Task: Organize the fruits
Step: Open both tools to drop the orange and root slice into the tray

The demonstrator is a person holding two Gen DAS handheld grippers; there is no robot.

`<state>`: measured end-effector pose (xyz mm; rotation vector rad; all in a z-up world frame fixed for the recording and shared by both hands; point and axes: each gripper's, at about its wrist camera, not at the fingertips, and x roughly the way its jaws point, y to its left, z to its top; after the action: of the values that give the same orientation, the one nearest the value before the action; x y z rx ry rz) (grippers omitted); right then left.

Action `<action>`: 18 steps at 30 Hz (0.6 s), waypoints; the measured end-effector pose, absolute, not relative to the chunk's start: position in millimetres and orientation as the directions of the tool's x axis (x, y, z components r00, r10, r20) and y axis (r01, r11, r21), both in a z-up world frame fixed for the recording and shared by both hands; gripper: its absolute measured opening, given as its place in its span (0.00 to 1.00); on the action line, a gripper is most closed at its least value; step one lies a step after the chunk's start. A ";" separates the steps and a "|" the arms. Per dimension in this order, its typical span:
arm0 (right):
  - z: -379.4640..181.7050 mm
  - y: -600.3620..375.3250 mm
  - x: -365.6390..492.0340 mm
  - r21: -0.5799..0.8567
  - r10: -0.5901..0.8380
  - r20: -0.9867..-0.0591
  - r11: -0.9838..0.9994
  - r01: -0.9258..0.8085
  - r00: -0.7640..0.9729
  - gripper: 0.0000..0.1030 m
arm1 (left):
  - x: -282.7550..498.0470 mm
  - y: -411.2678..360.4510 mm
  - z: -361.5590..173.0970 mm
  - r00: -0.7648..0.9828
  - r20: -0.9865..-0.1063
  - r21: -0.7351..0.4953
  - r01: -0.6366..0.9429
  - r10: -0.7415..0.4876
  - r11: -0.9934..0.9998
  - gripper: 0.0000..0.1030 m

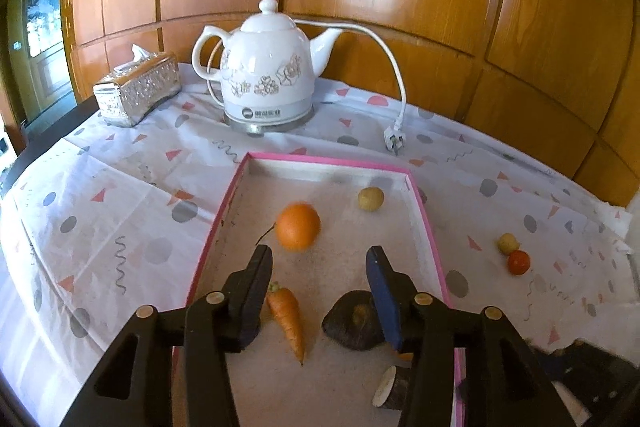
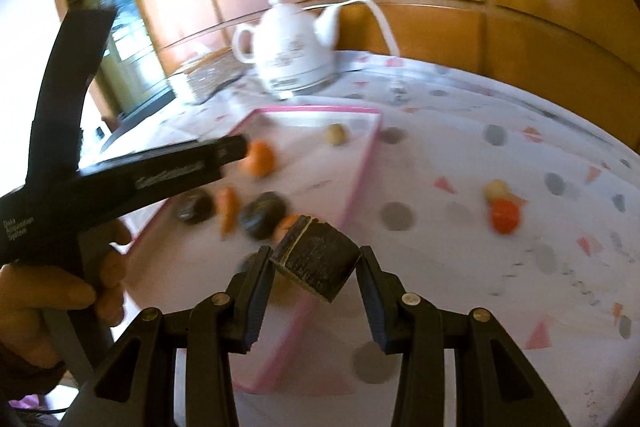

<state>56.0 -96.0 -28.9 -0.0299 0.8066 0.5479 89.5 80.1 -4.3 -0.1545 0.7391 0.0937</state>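
A pink-rimmed tray (image 1: pixel 430 227) holds an orange (image 1: pixel 298 225), a small yellowish fruit (image 1: pixel 371 198), a carrot (image 1: pixel 287 319) and a dark round piece (image 1: pixel 352 321). My left gripper (image 1: pixel 320 259) is open above the tray, just short of the orange. My right gripper (image 2: pixel 314 259) is shut on a dark cut cylinder (image 2: pixel 316 263), held over the tray's right rim (image 2: pixel 362 167); the cylinder also shows in the left wrist view (image 1: pixel 390 387). A yellow fruit (image 1: pixel 508 243) and a red tomato (image 1: pixel 519 262) lie on the cloth right of the tray.
A white kettle (image 1: pixel 268 75) with cord and plug (image 1: pixel 394 139) stands behind the tray. A silver tissue box (image 1: pixel 136 93) sits at the back left. The wooden wall is close behind. The table's left edge drops off by the tissue box.
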 end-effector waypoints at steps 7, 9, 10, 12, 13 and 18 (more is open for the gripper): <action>-33.7 -61.9 51.6 0.186 0.502 -0.701 0.815 -0.549 0.507 0.41 | 72.5 92.8 0.7 0.742 -0.669 -0.126 -0.174 0.046 0.977 0.51; -34.6 -56.5 53.2 0.188 0.508 -0.703 0.808 -0.559 0.498 0.41 | 67.5 97.5 -0.2 0.741 -0.669 -0.128 -0.188 0.055 0.974 0.52; -34.7 -54.8 53.8 0.191 0.515 -0.700 0.803 -0.565 0.495 0.41 | 65.0 100.4 -0.5 0.741 -0.669 -0.129 -0.197 0.061 0.972 0.51; -34.9 -49.8 57.7 0.208 0.529 -0.700 0.794 -0.572 0.480 0.42 | 60.8 105.6 -1.3 0.741 -0.668 -0.134 -0.213 0.071 0.968 0.51; -35.2 -48.3 59.3 0.218 0.536 -0.698 0.790 -0.573 0.475 0.42 | 58.9 107.8 -1.5 0.741 -0.668 -0.137 -0.218 0.072 0.966 0.52; -39.9 -39.6 66.7 0.241 0.539 -0.711 0.791 -0.563 0.453 0.42 | 51.8 118.0 -2.7 0.738 -0.670 -0.147 -0.240 0.082 0.960 0.52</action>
<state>66.7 -39.6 -39.9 -0.0309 0.8659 0.6801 51.8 118.0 -2.7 -0.2305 0.7210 0.1788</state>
